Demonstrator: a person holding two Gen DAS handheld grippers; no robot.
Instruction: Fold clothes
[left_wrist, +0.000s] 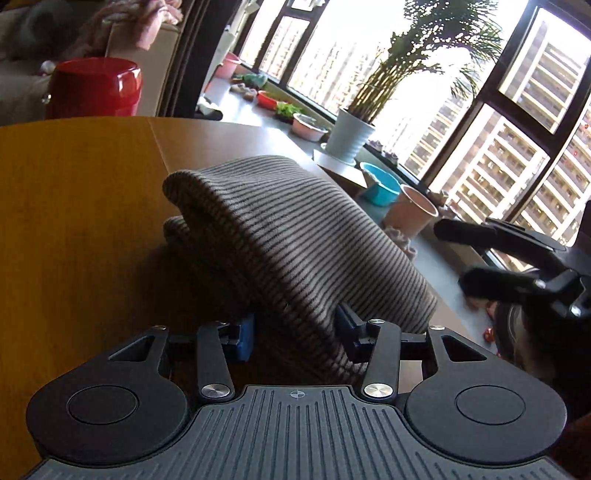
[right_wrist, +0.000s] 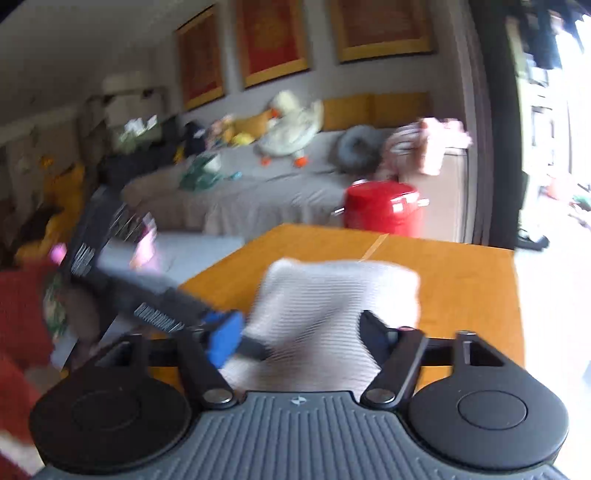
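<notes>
Left gripper (left_wrist: 295, 332) stands with its blue pads on either side of a folded striped garment (left_wrist: 295, 236) on the wooden table (left_wrist: 81, 206); whether they press it cannot be told. Right gripper (right_wrist: 299, 336), jaws apart, frames the same cloth, blurred.

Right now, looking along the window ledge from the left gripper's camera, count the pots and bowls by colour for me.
White pot, holding the palm: 1
Pink: 2, bowl and pot
Blue bowl: 1
Total: 4

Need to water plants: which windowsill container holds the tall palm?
The white ribbed pot; the turquoise bowl and pink pot nearby hold no palm.
</notes>
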